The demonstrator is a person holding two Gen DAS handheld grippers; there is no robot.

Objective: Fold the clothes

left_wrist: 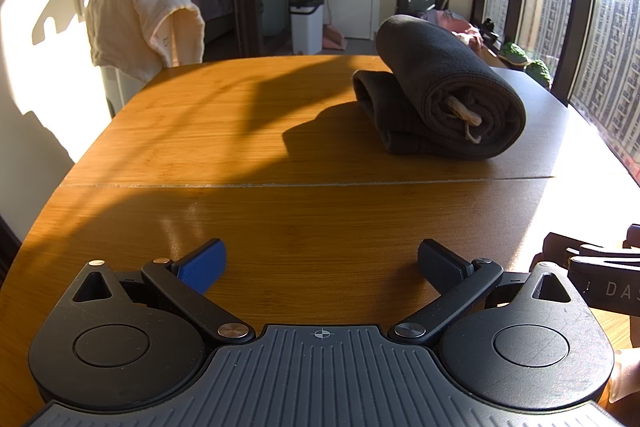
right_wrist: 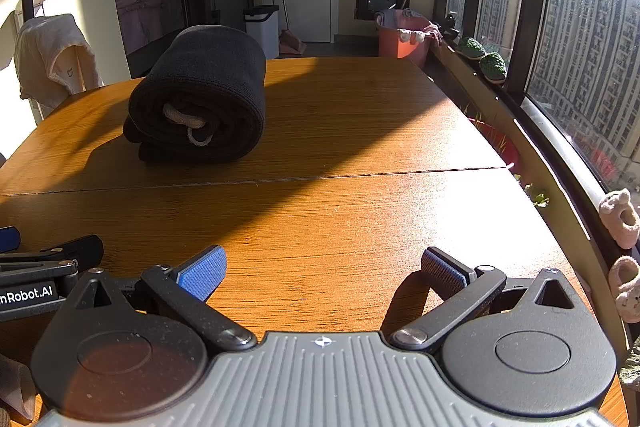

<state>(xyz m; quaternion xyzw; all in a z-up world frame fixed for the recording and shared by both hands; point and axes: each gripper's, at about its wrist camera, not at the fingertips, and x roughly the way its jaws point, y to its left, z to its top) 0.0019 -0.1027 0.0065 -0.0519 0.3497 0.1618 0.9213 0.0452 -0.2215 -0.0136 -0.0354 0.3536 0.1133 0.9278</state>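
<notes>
A dark grey garment (left_wrist: 444,95), folded into a thick bundle with a pale drawstring showing at its near end, lies on the wooden table (left_wrist: 260,219). In the right wrist view the garment (right_wrist: 204,99) sits far left on the table (right_wrist: 340,219). My left gripper (left_wrist: 322,263) is open and empty, low over the near table, well short of the bundle. My right gripper (right_wrist: 324,267) is open and empty too, beside the left one.
A cream towel (left_wrist: 140,23) hangs over a chair at the table's far left. A window ledge with small plants (right_wrist: 484,63) runs along the right edge. A white bin (left_wrist: 306,25) and an orange tub (right_wrist: 404,37) stand beyond the table.
</notes>
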